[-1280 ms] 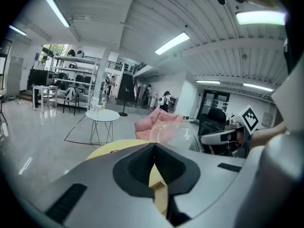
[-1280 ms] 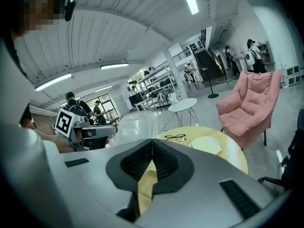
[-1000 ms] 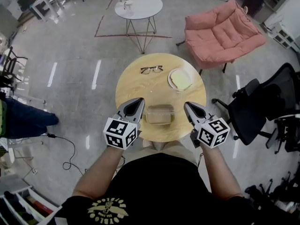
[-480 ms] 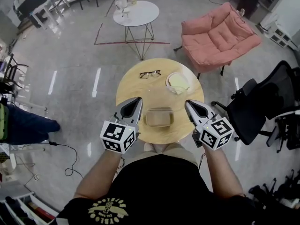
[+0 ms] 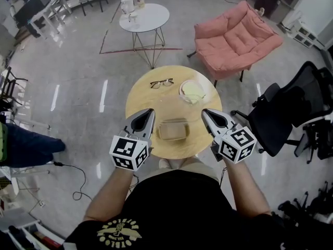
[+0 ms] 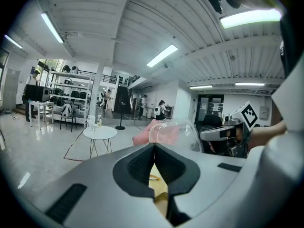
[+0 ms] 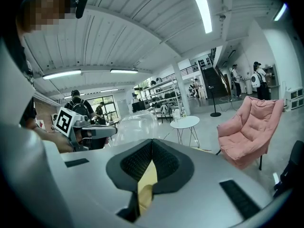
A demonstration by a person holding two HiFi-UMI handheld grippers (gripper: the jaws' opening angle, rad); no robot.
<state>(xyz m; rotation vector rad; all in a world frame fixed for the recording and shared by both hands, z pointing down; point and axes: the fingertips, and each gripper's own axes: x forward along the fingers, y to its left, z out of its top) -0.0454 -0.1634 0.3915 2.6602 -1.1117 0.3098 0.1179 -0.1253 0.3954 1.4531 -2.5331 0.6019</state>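
Start from the clear plastic box (image 5: 173,129) at the near edge of the round tabletop (image 5: 140,98), midway between the two grippers. Read it as low, thin-walled and see-through, with the wood showing through it and nothing certain inside. Expect such walls to flex and the whole box to slide easily on smooth wood.

Note the left gripper (image 5: 148,113) just off the box's left side and the right gripper (image 5: 205,113) just off its right, tips angled inward towards the far corners, seemingly without contact. Check each gripper view: both pairs of jaws pressed together (image 6: 154,148) (image 7: 152,144), nothing between the pads, only a sliver of yellow tabletop below them. From the left gripper view, take the box (image 6: 173,132) as a pale dome just ahead, with the opposite gripper beyond it.

Shut like this, good only for nudging; for any hold on a wall or rim, part the jaws wide first. Hold the two tips level and matched in height, since an uneven press would probably spin the box or tip it off the near edge. Go slowly and lightly.

Mind the glasses (image 5: 162,83) near the far left edge and the plate (image 5: 192,91) near the far right edge, both well apart from the box. Beyond the table, a pink armchair (image 5: 237,35) and a white side table (image 5: 144,17)
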